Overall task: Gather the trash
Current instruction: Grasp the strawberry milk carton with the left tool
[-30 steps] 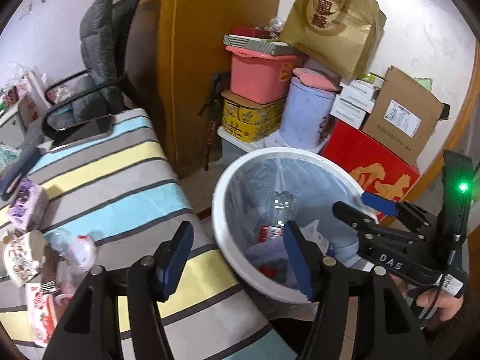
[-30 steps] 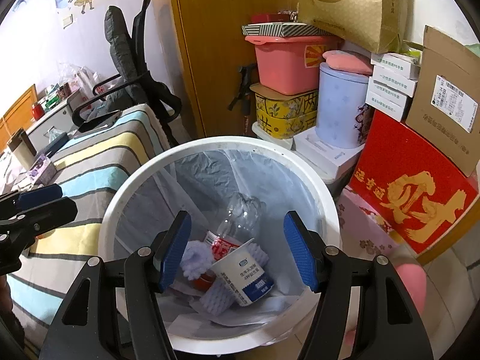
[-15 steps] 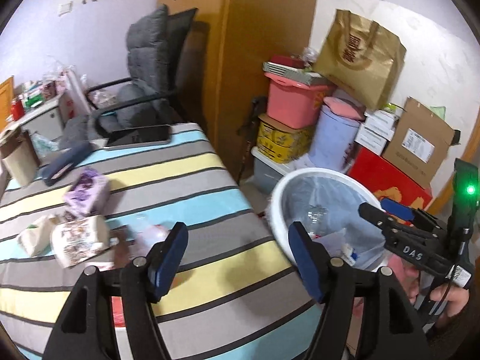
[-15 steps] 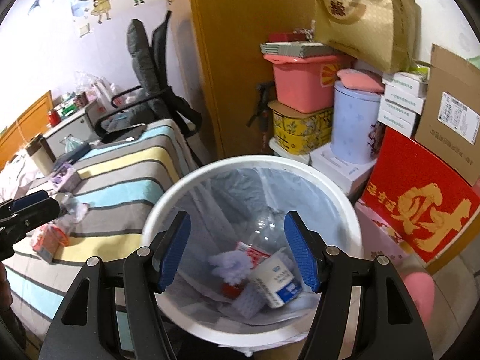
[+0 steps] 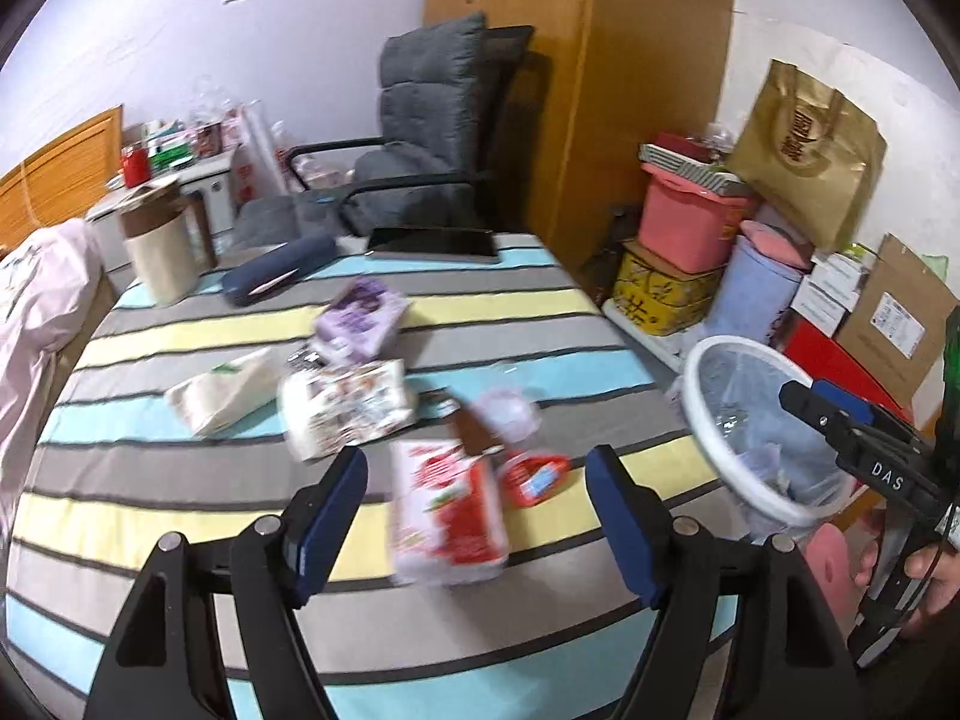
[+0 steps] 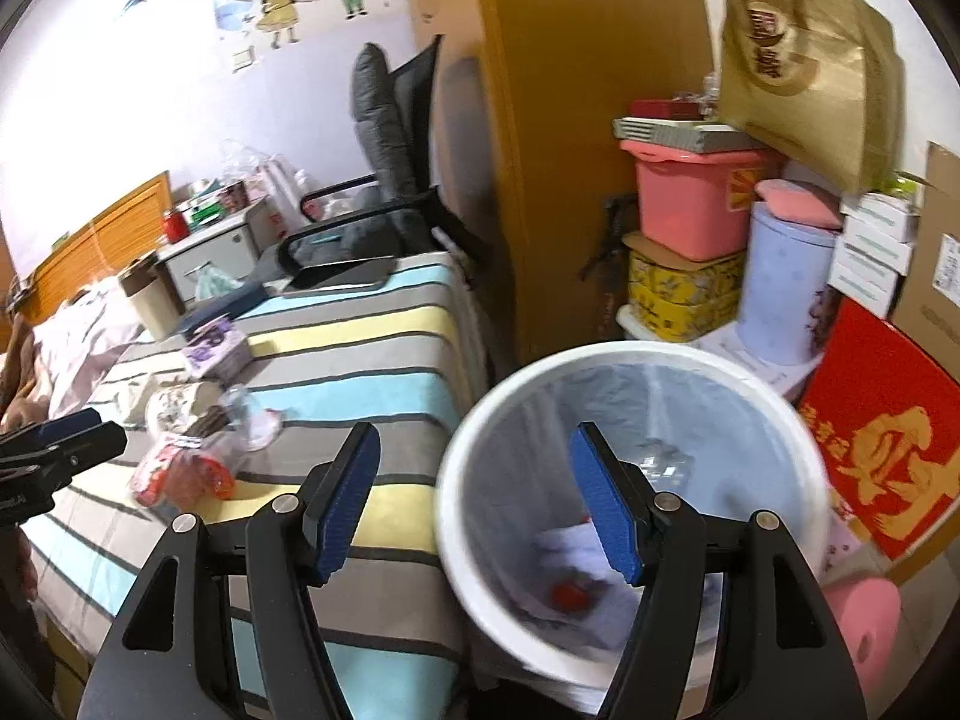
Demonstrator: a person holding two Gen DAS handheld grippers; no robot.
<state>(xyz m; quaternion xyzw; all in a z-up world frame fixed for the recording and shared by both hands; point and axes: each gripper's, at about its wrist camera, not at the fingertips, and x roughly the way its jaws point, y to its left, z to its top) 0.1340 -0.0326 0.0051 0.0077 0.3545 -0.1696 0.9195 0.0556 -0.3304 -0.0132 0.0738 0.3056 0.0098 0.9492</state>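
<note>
My left gripper (image 5: 477, 516) is open and empty, just above a red-and-white packet (image 5: 447, 516) on the striped table (image 5: 180, 534). Near it lie a small red wrapper (image 5: 534, 477), a clear plastic wrap (image 5: 507, 411), a printed white bag (image 5: 345, 402), a white tissue pack (image 5: 222, 387) and a purple pack (image 5: 360, 318). My right gripper (image 6: 477, 501) is open and empty, over the near rim of the white lined bin (image 6: 474, 420), which holds trash. The bin (image 5: 708, 420) stands right of the table.
A phone (image 5: 432, 243), a dark blue case (image 5: 279, 267) and a beige cup (image 5: 162, 252) are at the table's far end. A grey chair (image 5: 420, 120) stands behind it. Boxes, a pink tub (image 5: 684, 228) and a gold bag (image 5: 810, 150) are stacked against the wall beyond the bin.
My left gripper has swung left from over the bin to above the trash on the table. My right gripper has shifted left and back, off the bin's centre toward its rim.
</note>
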